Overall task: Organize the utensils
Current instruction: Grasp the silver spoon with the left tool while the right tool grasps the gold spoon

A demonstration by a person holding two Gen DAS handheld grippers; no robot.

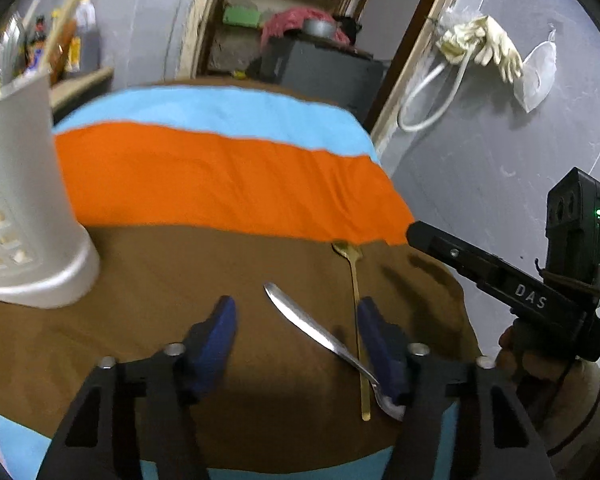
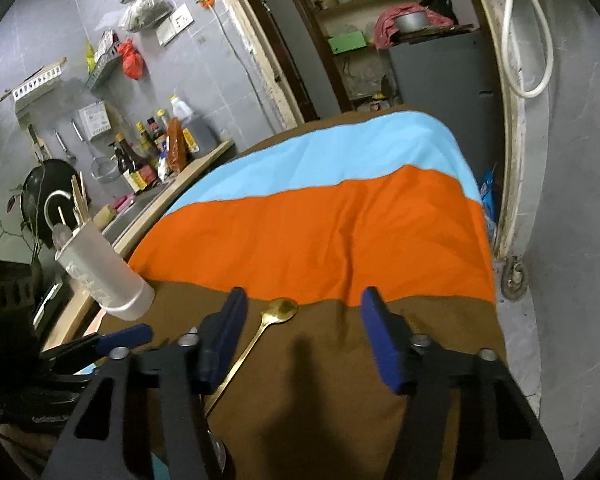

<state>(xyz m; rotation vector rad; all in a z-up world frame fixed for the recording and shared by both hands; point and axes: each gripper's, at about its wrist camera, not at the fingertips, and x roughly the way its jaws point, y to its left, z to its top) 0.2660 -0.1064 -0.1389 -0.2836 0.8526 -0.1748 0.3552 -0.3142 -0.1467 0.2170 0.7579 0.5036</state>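
Brown, orange and blue cloth (image 1: 204, 184) is covering the table. On its brown band a silver spoon (image 1: 324, 340) is lying just beside a gold spoon (image 1: 356, 312). Both the left gripper (image 1: 294, 316) and the right gripper (image 2: 304, 304) are hovering with jaws spread, holding nothing. A white utensil holder (image 2: 104, 276) is standing at the left edge.

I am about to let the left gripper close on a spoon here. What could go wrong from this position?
1. The silver steel spoon lies crossed with the slim gold spoon; the open left gripper straddles both, so it may pinch or drag both.
2. Both lie flat on the loose brown cloth, which could bunch under the fingertips.
3. The tall white plastic utensil holder already holds utensils, so insertion may snag.
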